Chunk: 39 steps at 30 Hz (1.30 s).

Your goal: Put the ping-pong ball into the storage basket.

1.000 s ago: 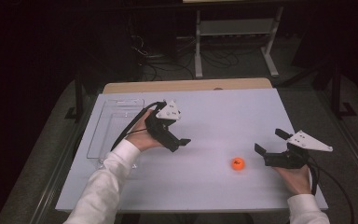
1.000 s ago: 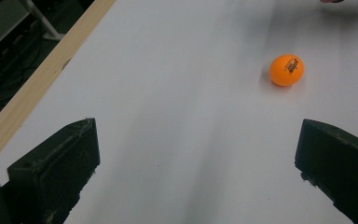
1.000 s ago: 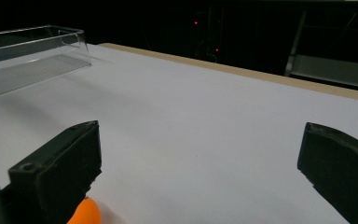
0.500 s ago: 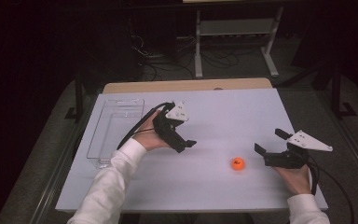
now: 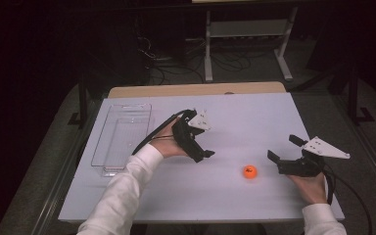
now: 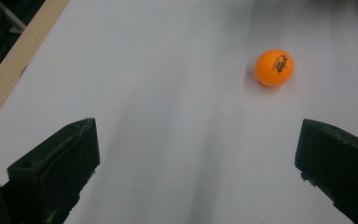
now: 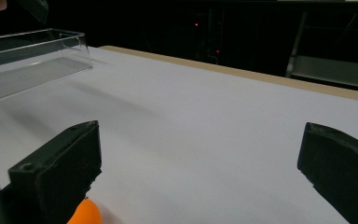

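High view, ball: an orange ball (image 5: 249,171) lies on the white surface (image 5: 235,117), right of the middle and toward the near edge.
High view, left gripper: the left gripper (image 5: 206,153) is held over the middle of the surface, tilted down and to the right, its tip pointing toward the ball but well apart from it; how wide its jaws stand cannot be told from here.
High view, right gripper: the right gripper (image 5: 285,149) sits low near the right edge, just right of the ball, its jaws spread wide and empty, one toward the far side and one nearer the ball.
High view, tray: a clear plastic tray (image 5: 101,140) lies at the left side of the surface, with nothing visible inside.
High view, sleeves: white sleeves (image 5: 122,188) come in from the bottom edge.

Left gripper view, jaws: the two black jaws stand far apart at the lower corners, holding nothing.
Left gripper view, ball: the ball (image 6: 273,68) rests on the surface ahead, toward the right jaw's side, clear of both jaws; dark print shows on it.
Left gripper view, edge: a wooden strip (image 6: 14,65) borders the surface at upper left.

Right gripper view, jaws: wide apart and empty.
Right gripper view, ball: a sliver of the ball (image 7: 85,213) peeks out at the bottom, just beside the left-hand jaw; contact cannot be told.
Right gripper view, tray: the tray (image 7: 32,49) stands far off at upper left.
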Each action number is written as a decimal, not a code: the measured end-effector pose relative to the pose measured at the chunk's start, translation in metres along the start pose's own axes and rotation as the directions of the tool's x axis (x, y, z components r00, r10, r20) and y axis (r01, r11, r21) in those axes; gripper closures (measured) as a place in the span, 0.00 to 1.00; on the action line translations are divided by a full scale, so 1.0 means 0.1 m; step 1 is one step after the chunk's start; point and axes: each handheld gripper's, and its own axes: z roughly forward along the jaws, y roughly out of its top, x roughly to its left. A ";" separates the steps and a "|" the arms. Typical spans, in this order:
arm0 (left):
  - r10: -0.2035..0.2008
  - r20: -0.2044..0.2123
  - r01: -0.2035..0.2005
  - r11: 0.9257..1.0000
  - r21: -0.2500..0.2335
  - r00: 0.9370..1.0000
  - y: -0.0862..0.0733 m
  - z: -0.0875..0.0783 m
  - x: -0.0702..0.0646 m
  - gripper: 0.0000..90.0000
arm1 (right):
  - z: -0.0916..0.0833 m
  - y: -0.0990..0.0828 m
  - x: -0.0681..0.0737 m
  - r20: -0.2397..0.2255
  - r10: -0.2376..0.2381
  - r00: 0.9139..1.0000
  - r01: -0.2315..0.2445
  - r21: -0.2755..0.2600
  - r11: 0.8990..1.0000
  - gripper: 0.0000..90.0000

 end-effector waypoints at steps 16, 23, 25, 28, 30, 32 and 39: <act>0.034 0.032 -0.035 0.999 0.017 0.999 0.15 0.18 -0.05 0.00 | 0.01 0.00 0.00 -0.002 -0.003 1.000 0.003 0.002 1.000 0.00; 0.056 0.042 -0.057 0.998 0.037 0.998 0.19 0.28 -0.10 0.00 | 0.01 0.00 0.00 -0.001 0.001 1.000 -0.001 0.002 1.000 0.00; 0.061 0.046 -0.063 0.997 0.045 0.997 0.21 0.31 -0.12 0.00 | 0.01 0.00 0.00 0.000 0.001 1.000 -0.001 0.001 1.000 0.00; 0.071 0.051 -0.073 0.996 0.048 0.996 0.22 0.34 -0.14 0.00 | 0.01 0.00 0.00 -0.002 0.000 1.000 0.000 0.002 1.000 0.00; 0.069 0.058 -0.072 0.996 0.048 0.996 0.24 0.36 -0.15 0.00 | 0.01 0.00 0.00 -0.002 -0.001 1.000 0.001 0.003 1.000 0.00; 0.073 0.062 -0.076 0.996 0.050 0.995 0.25 0.39 -0.16 0.00 | 0.01 0.00 0.00 -0.001 0.000 1.000 0.000 0.002 1.000 0.00; 0.084 0.085 -0.089 0.994 0.061 0.993 0.28 0.50 -0.22 0.00 | 0.01 -0.01 0.00 -0.001 0.002 1.000 -0.002 0.002 1.000 0.00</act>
